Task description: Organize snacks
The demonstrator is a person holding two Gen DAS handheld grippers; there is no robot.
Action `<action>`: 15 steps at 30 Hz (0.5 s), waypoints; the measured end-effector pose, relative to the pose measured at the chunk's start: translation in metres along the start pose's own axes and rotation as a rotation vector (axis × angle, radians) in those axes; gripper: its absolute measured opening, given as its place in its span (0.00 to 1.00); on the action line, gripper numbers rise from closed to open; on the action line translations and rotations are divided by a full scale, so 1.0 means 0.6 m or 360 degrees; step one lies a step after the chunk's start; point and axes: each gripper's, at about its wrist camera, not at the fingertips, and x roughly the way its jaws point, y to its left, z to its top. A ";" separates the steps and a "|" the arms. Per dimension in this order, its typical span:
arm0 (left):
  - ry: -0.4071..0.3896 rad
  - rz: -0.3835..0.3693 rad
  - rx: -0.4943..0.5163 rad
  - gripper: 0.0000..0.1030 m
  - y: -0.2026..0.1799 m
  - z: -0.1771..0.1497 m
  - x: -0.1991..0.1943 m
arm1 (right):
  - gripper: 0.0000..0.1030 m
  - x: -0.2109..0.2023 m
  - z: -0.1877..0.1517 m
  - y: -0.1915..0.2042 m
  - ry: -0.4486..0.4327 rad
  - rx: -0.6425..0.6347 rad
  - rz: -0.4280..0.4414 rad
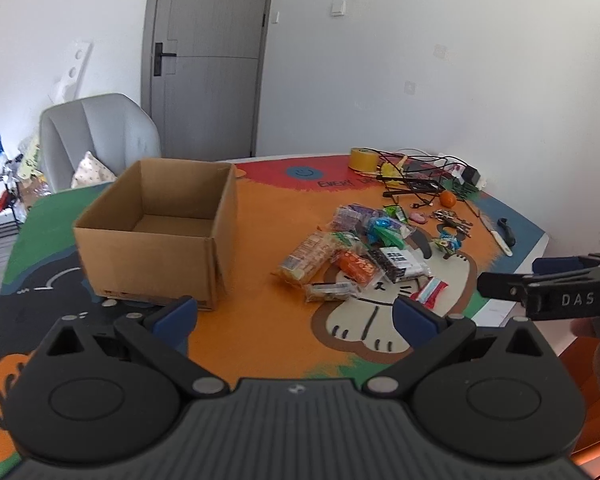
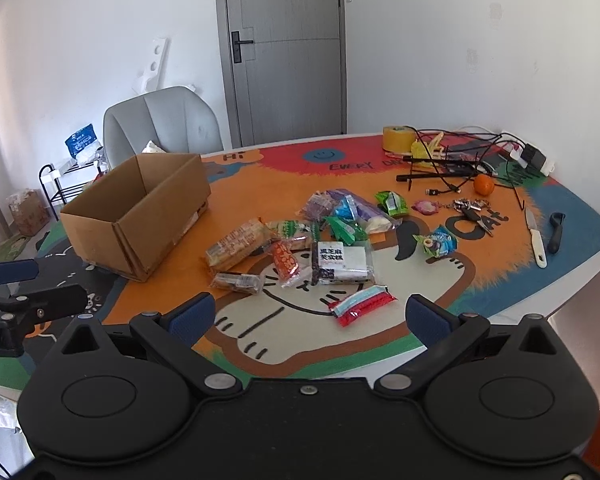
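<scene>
An open, empty cardboard box (image 1: 152, 236) (image 2: 136, 212) stands on the left of the colourful table mat. A pile of snack packets (image 1: 356, 248) (image 2: 300, 240) lies to its right, with a red and white packet (image 2: 362, 304) (image 1: 430, 292) nearest the front edge. My left gripper (image 1: 296, 316) is open and empty, held above the mat in front of the box. My right gripper (image 2: 310, 316) is open and empty, above the front edge near the red and white packet. Each gripper shows at the edge of the other's view.
At the back right lie a tape roll (image 2: 398, 138), tangled cables (image 2: 460, 160), an orange (image 2: 483, 185), keys (image 2: 470, 206), a knife (image 2: 536, 236) and a black peeler (image 2: 556, 232). A grey chair (image 2: 162, 120) stands behind the table.
</scene>
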 end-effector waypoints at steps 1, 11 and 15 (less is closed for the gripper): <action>0.0000 -0.0019 -0.0003 1.00 -0.002 0.001 0.007 | 1.00 0.005 -0.002 -0.006 -0.0003 0.0000 0.0010; 0.0011 -0.0039 0.0016 1.00 -0.023 0.000 0.076 | 1.00 0.051 -0.023 -0.052 -0.0070 0.0061 0.0088; 0.0044 -0.0064 -0.0009 0.99 -0.027 -0.001 0.110 | 1.00 0.074 -0.033 -0.063 -0.0069 0.0078 0.0095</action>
